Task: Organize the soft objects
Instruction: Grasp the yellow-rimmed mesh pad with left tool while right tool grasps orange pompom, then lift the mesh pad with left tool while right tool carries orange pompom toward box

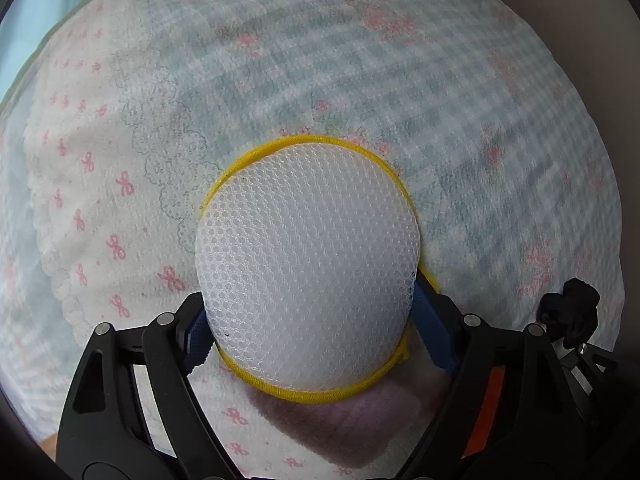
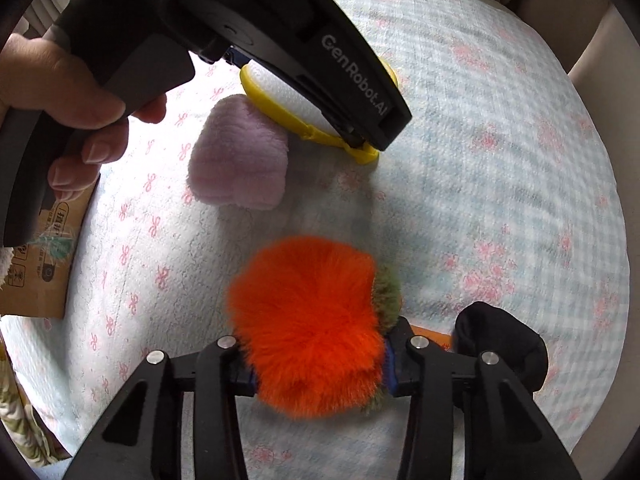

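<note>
Fingers of the left gripper [image 1: 308, 330] down on either side of the mesh pad [image 1: 308, 264], blue pads [image 1: 430, 326] touching its 2 edges, pinching it. Same gripper [image 2: 362, 142] seen from the right wrist view as a black body over the pad [image 2: 272, 98], held by a hand [image 2: 76, 92] at upper left. Mesh pad white, domed, yellow-rimmed, lying on the bed cover [image 1: 360, 60], a yellow tab sticking out past the gripper tip.

Fingers of the right gripper [image 2: 320, 376] closed on the orange pompom [image 2: 308, 336], fur bulging out between and over them, blue pads [image 2: 390, 368] pressed into its sides. Greenish fur [image 2: 386, 292] showing at the pompom's right edge. Pompom low on the bed cover [image 2: 500, 160], near the bottom of the view.

Pink plush [image 2: 240, 156] lying on the cover between pompom and mesh pad, just beside the pad's rim, apart from the pompom. Black fabric lump [image 2: 504, 344] right of the right fingers. Cardboard box [image 2: 44, 256] at the left edge. Cover checked pale blue with pink bows.
</note>
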Motion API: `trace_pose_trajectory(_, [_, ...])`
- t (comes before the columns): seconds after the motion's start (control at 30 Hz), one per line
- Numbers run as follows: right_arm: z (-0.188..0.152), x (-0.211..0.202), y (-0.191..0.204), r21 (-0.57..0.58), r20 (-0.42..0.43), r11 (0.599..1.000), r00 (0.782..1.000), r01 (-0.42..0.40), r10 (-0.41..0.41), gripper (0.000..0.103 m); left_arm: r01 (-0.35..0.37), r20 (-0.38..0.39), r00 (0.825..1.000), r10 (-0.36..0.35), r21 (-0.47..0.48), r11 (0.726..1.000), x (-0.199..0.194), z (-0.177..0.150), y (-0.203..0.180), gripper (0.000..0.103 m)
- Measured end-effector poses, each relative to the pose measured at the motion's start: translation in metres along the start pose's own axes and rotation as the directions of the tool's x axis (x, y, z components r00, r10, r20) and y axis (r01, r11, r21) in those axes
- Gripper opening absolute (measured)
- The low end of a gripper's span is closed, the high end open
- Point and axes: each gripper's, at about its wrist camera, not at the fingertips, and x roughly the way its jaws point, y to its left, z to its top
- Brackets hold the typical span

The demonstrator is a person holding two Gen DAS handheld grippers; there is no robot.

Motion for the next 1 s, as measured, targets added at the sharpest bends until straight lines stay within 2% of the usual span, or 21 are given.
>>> trace_pose_trajectory(0.1, [0.002,-0.004,-0.009,0.005,0.004,1.0,1.0,-0.001,0.001,0.039,0.008,0.009,1.0,-0.008,0.006,1.0,-0.011,-0.003,-0.001,0.064])
trace_pose_trajectory(0.17, [0.003,-0.006,-0.013,0.011,0.006,1.0,1.0,-0.004,0.004,0.039,0.007,0.016,1.0,-0.007,0.01,1.0,-0.014,-0.003,-0.001,0.046])
trace_pose_trajectory(0.27, [0.0,-0.001,-0.017,0.022,0.011,1.0,1.0,-0.006,0.005,0.039,0.012,0.023,1.0,-0.012,0.003,1.0,-0.02,-0.004,0.005,0.035])
trace_pose_trajectory(0.33, [-0.001,-0.003,-0.015,0.032,0.016,0.999,1.0,-0.007,0.007,0.039,0.019,0.027,0.999,-0.019,-0.002,1.0,-0.024,-0.005,0.011,0.031])
trace_pose_trajectory(0.53, [-0.005,-0.013,-0.021,0.054,0.042,0.998,0.999,-0.008,0.006,0.037,0.03,0.05,0.998,-0.029,-0.005,1.0,-0.042,-0.013,0.019,0.029])
trace_pose_trajectory(0.73, [-0.006,-0.038,-0.032,0.088,0.081,0.996,0.997,-0.006,-0.001,0.036,0.033,0.097,0.995,-0.031,-0.021,0.999,-0.084,-0.018,0.017,0.029])
trace_pose_trajectory(1.0, [-0.007,-0.103,-0.037,0.122,0.171,0.993,0.985,0.001,-0.022,0.036,0.036,0.181,0.983,-0.025,-0.053,0.998,-0.151,-0.041,0.007,0.029])
